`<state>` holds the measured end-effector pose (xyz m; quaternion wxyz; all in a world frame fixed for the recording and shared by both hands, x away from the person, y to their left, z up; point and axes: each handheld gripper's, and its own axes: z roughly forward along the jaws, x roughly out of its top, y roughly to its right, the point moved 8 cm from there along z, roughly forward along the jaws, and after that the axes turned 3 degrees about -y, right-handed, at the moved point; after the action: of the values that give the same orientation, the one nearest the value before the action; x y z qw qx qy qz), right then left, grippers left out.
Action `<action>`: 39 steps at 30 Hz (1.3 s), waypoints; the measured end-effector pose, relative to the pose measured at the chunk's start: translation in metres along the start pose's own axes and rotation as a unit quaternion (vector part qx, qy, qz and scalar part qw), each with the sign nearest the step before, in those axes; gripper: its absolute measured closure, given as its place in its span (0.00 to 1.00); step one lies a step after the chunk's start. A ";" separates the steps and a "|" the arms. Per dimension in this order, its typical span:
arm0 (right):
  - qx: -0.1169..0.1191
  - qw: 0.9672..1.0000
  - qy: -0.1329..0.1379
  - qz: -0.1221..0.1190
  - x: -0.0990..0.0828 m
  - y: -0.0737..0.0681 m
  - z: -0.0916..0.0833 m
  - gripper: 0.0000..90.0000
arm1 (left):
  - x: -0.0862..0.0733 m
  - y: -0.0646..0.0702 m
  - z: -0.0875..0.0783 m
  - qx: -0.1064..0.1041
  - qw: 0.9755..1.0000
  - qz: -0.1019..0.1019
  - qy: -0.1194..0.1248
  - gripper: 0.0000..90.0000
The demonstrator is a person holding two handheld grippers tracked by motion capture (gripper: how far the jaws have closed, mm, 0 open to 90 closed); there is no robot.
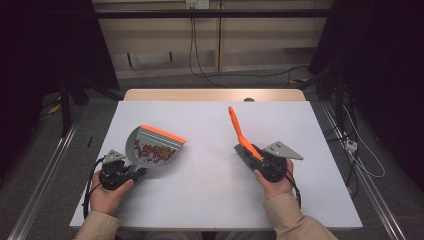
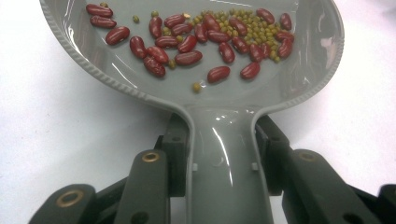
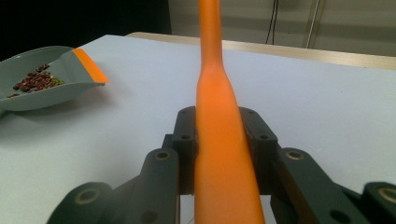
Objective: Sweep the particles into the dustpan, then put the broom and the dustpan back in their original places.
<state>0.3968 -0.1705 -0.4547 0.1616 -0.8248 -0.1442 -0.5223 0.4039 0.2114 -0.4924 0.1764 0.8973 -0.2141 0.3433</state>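
A grey dustpan [image 1: 150, 147] with an orange lip lies at the left of the white table, holding red beans [image 1: 150, 151] and small green ones. My left gripper [image 1: 131, 172] is shut on the dustpan's handle [image 2: 223, 158], and the red beans [image 2: 187, 44] sit in the pan just ahead of the jaws. At the right, my right gripper [image 1: 260, 159] is shut on an orange brush [image 1: 240, 132] whose thin handle points away and up, with dark bristles low near the gripper. The orange brush [image 3: 219, 140] runs straight up between the jaws, and the dustpan [image 3: 44, 79] rests off to the left.
The white table top [image 1: 210, 165] sits on a wooden table whose far edge [image 1: 215, 94] shows behind it. Cables trail on the floor beyond and to the right. Open white surface lies between the dustpan and the brush.
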 end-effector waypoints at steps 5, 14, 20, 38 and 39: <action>-0.003 1.000 0.000 0.000 0.000 0.003 -0.003 0.79 | -0.001 -0.002 0.003 0.011 1.000 -0.011 0.000 0.71; -0.005 1.000 -0.001 0.003 -0.002 0.007 -0.006 0.79 | -0.007 -0.002 0.010 0.019 0.999 -0.024 -0.012 0.71; -0.006 1.000 -0.006 0.009 -0.005 0.009 -0.007 0.79 | -0.008 0.009 0.010 0.013 1.000 -0.012 -0.009 0.62; 0.000 0.999 -0.038 0.040 -0.022 0.019 -0.002 0.79 | 0.000 0.020 -0.007 -0.008 1.000 0.007 0.025 0.19; -0.002 0.998 -0.038 0.042 -0.023 0.021 -0.003 0.79 | 0.001 0.019 -0.008 -0.004 1.000 0.008 0.029 0.19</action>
<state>0.3936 -0.1924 -0.4770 0.1762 -0.8495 -0.1147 -0.4839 0.3907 0.1987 -0.4825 0.1833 0.8847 -0.2171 0.3695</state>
